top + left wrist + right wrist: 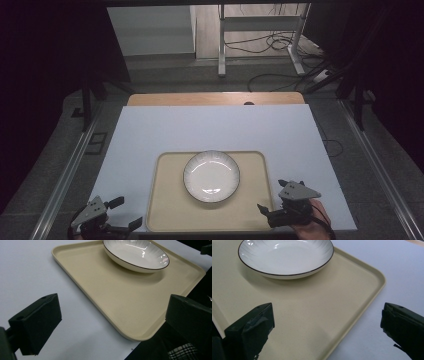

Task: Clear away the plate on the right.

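Dark curtains closed in the room on both sides, and past the far edge of the surface (150, 145) lay grey carpet with loose black cables (270, 45) and the white metal legs of a desk frame (260, 30). A smooth, matte, pale blue-white sheet covered the surface, with a strip of bare wood showing along its far edge.

Near the person's side sat a beige tray (170, 210), rectangular with rounded corners and a low raised rim, its plastic face faintly grainy. On its far half stood a round, shallow bowl (211, 176) of glossy white ceramic, with fine ridges fanning out from the middle and a thin dark line around the lip. It caught bright highlights from the light overhead.

The left gripper (122, 214) rested off the tray's near left corner, its blocky black jaws spread wide with nothing between them. The right gripper (272, 196), topped by a grey three-cornered plate and held in a hand (312, 225), sat at the near right corner. Its jaws were released too: one hung over the tray, the other over the pale sheet, and the rim ran between them untouched.
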Demonstrator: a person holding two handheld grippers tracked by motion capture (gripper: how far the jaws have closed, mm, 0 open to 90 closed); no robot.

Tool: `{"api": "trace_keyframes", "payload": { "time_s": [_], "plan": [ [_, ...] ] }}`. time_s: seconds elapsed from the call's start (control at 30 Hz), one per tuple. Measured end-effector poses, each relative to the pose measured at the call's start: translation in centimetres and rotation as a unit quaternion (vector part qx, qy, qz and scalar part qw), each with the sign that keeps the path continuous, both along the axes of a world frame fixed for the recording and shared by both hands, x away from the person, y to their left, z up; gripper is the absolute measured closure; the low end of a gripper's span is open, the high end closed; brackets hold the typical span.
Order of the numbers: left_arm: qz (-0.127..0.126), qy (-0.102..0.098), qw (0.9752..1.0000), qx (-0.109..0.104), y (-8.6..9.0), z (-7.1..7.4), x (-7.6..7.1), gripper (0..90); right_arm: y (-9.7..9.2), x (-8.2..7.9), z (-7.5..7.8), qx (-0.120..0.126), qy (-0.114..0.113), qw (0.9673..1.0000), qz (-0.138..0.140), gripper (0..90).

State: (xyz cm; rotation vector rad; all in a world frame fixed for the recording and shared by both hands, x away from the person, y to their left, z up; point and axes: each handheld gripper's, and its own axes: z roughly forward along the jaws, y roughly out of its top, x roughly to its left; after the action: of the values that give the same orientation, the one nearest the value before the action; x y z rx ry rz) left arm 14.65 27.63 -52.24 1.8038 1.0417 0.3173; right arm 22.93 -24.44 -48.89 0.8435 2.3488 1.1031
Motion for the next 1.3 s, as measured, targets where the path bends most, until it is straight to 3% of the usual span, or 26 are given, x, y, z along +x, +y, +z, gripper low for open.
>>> {"api": "trace_keyframes", "payload": {
  "time_s": [0.6,1.3],
  "plan": [
    [-0.002,-0.001,1.0,0.001,0.0,0.0,0.0,0.0,-3.6,-0.9,0.1,0.025,-0.004,0.999,-0.037,0.0],
    [-0.005,0.001,1.0,0.0,0.0,0.0,0.0,0.0,-8.6,-1.8,-0.4,0.045,0.0,0.9938,-0.102,0.2]
  ]
}}
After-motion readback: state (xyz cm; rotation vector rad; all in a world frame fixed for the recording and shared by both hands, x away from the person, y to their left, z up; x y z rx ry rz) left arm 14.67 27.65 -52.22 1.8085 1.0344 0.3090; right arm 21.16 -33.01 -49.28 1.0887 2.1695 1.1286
